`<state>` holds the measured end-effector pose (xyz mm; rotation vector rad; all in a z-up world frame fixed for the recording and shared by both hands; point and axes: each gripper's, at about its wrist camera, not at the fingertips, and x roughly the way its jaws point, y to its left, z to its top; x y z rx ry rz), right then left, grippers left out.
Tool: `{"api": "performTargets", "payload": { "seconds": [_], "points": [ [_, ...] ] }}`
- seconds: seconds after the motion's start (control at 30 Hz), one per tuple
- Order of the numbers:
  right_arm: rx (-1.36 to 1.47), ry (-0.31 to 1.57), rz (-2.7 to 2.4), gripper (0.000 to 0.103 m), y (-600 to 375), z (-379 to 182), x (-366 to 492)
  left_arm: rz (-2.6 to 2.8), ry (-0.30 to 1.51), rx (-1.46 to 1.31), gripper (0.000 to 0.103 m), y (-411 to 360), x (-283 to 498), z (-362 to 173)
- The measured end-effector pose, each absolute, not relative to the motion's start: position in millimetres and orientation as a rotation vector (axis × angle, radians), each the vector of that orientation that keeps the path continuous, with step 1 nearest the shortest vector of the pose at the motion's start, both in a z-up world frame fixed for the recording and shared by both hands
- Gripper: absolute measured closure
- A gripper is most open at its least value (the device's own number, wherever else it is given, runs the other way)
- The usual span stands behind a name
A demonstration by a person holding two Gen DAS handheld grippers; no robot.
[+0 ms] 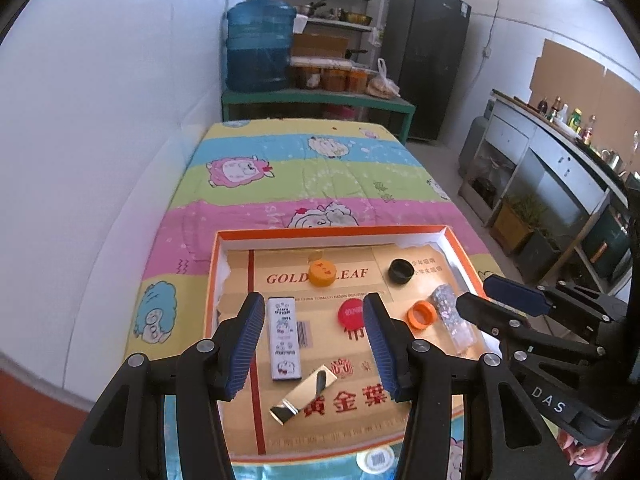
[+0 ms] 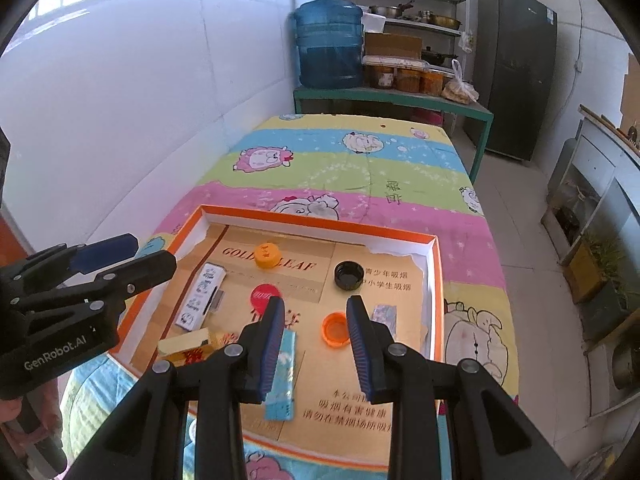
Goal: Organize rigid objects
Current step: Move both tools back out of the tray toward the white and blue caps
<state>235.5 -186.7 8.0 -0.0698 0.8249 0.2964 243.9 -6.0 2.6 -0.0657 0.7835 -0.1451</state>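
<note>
Tray (image 1: 456,240): cardboard, glossy orange rim, matt tan printed liner w/ torn paper edges. Caps, orange (image 1: 322,273), black (image 1: 401,271), red (image 1: 351,311): smooth plastic. Gold box (image 1: 304,394): mirror-glossy foil. Pads (image 1: 244,344): ribbed blue rubber on matt black plastic. Bedsheet (image 1: 320,184): soft printed cloth.

Blue water jug (image 1: 259,48), dark fridge (image 1: 428,60)

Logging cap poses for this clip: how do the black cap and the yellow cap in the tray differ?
The black cap lies open side up, its hollow showing; the yellow cap lies closed top up, with printing on it. The black cap sits toward the tray's right side, the yellow cap nearer the left, over the "GOLD LEAF" lettering. Both are round, lie in the tray's far half, and neither gripper touches them.
</note>
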Motion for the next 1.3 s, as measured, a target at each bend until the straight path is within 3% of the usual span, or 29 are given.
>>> {"api": "performTargets", "payload": {
  "seconds": [0.7,1.1,1.17,1.23,1.3],
  "points": [
    [-0.059,0.724,0.336,0.071,-180,26,145,-0.150,0.685,-0.074,0.050,3,143,19],
    [-0.027,0.698,0.329,0.071,-184,4,101,-0.135,0.652,-0.118,0.050,13,98,4],
    [-0.025,0.706,0.340,0.069,-182,-1,97,-0.139,0.650,-0.130,0.050,15,94,-1],
    [-0.020,0.719,0.355,0.056,-180,-8,94,-0.137,0.643,-0.136,0.050,17,90,-6],
    [-0.015,0.722,0.365,0.054,-178,-15,90,-0.136,0.639,-0.137,0.050,18,87,-11]
  ]
}}
